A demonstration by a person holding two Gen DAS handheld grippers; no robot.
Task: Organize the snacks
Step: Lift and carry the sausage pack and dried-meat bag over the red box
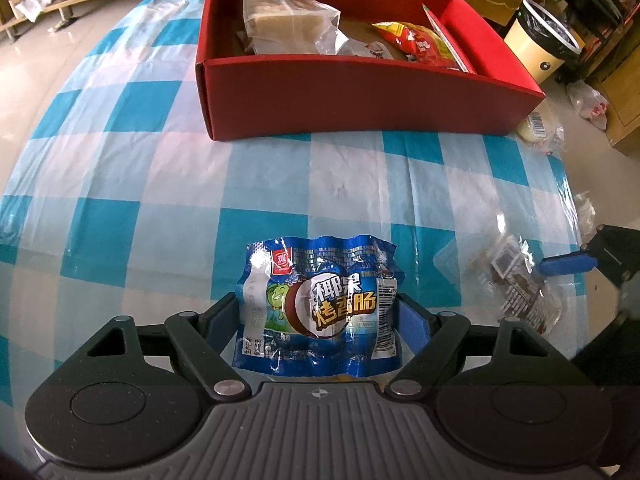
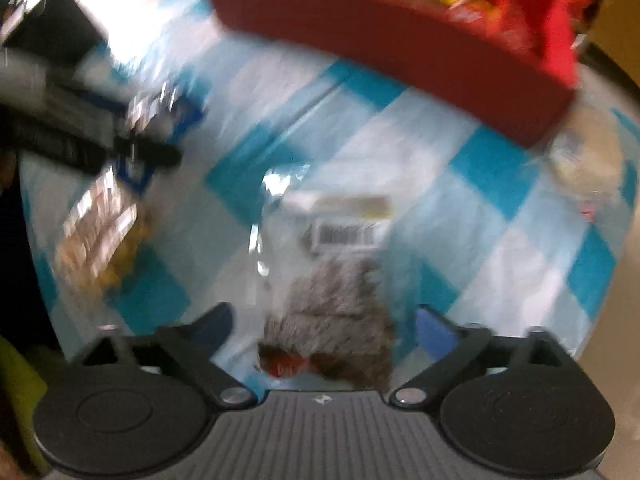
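Clearly, the left gripper (image 1: 318,312) has its two blue-padded fingers (image 1: 412,324) closed partway on a blue sausage packet (image 1: 320,304), one pad against each side edge, so the packet is pinched between them above the checked tablecloth (image 1: 160,160); beyond it stands the red box (image 1: 360,100), already holding a clear bag of pale cakes (image 1: 288,16) on its left side and a red-and-yellow snack bag (image 1: 416,40) on its right; a small wrapped bun (image 1: 538,124) lies on the cloth just past the box's right corner; further right, a clear packet of dark snack (image 1: 516,280) lies flat on the cloth, with one blue finger of the other tool just beside it. Through the blurred right wrist view, the right gripper (image 2: 324,328) has its fingers (image 2: 434,330) spread wide, well apart from the clear packet (image 2: 328,280) that lies on the cloth between them; neither pad touches it; its barcode label faces up, and the box (image 2: 400,52) sits beyond.
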